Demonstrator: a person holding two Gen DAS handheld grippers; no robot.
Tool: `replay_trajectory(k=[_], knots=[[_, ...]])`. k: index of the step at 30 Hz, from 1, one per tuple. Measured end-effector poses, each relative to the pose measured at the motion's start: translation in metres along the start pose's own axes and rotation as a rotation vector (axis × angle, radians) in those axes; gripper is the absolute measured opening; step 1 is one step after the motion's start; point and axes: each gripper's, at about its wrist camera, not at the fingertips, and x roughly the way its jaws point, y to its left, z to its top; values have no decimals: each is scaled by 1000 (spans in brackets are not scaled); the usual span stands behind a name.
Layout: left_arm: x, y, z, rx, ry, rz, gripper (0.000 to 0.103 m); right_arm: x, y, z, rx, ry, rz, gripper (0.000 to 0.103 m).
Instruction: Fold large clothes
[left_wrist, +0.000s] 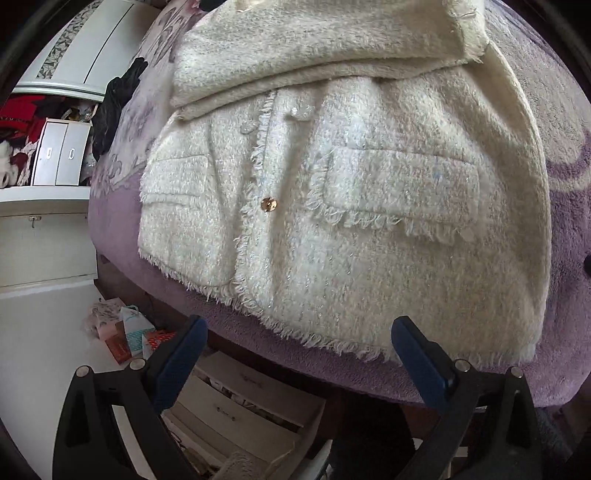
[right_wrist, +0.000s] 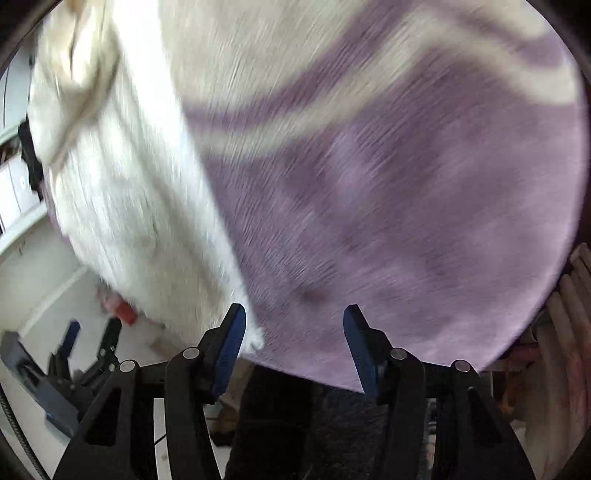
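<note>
1. A cream jacket lies on the purple blanket of the bed, hem toward the near edge; its upper part, it seems a sleeve, is already laid across the chest.
2. By my reading the folding is partway; the lower body is still flat and unfolded, with the gold button showing.
3. The left gripper hovers off the hem, jaws spread, empty; the right gripper hangs over the blanket beside the jacket, jaws apart, holding nothing.
4. Open drawers under the bed hold things too dim to name; a shelf at far left holds red cloth.
</note>
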Motion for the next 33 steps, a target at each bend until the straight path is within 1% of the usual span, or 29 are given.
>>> replay_trajectory(k=[3, 5, 7, 8, 10, 11, 12, 14, 15, 16, 17, 20, 21, 23, 24, 26, 28, 30, 31, 33], knots=[[2, -20, 4, 3, 1, -44, 103, -32, -21, 16, 25, -75, -22, 58], [2, -48, 6, 31, 0, -80, 103, -53, -35, 30, 44, -128, -39, 60], [0, -77, 7, 78, 7, -114, 103, -70, -49, 44, 60, -177, -45, 61], [-1, -94, 6, 105, -3, -120, 103, -82, -54, 50, 66, -204, -58, 61], [-3, -132, 4, 191, -36, -68, 103, -102, -68, 63, 73, -248, -71, 62], [-2, -154, 2, 242, -83, 8, 103, -111, -71, 68, 72, -264, -80, 62], [-2, -167, 0, 281, -115, 67, 103, -118, -73, 75, 73, -275, -87, 63], [-2, -187, -3, 348, -190, 181, 103, -130, -75, 79, 75, -296, -102, 64], [-4, -192, -5, 366, -204, 205, 103, -136, -78, 82, 75, -300, -105, 64], [-9, -195, -8, 377, -222, 208, 100, -142, -80, 85, 74, -304, -106, 64], [-16, -198, -13, 394, -257, 192, 100, -149, -87, 92, 71, -304, -107, 64], [-21, -209, -25, 450, -272, 186, 101, -156, -83, 101, 54, -305, -110, 64], [-17, -213, -27, 467, -275, 210, 101, -155, -79, 103, 54, -307, -113, 64], [0, -217, -24, 490, -282, 294, 101, -153, -70, 106, 56, -310, -105, 64], [7, -217, -22, 500, -282, 321, 103, -156, -69, 107, 62, -312, -101, 64], [16, -211, -15, 519, -301, 346, 103, -152, -61, 109, 73, -318, -88, 64], [12, -194, -9, 508, -350, 399, 103, -152, -56, 113, 79, -329, -84, 64], [6, -171, 0, 460, -383, 435, 103, -144, -44, 113, 80, -338, -75, 64], [4, -159, 6, 425, -391, 443, 103, -146, -44, 116, 82, -345, -67, 64], [1, -142, 15, 391, -393, 426, 103, -149, -42, 126, 71, -355, -39, 64]])
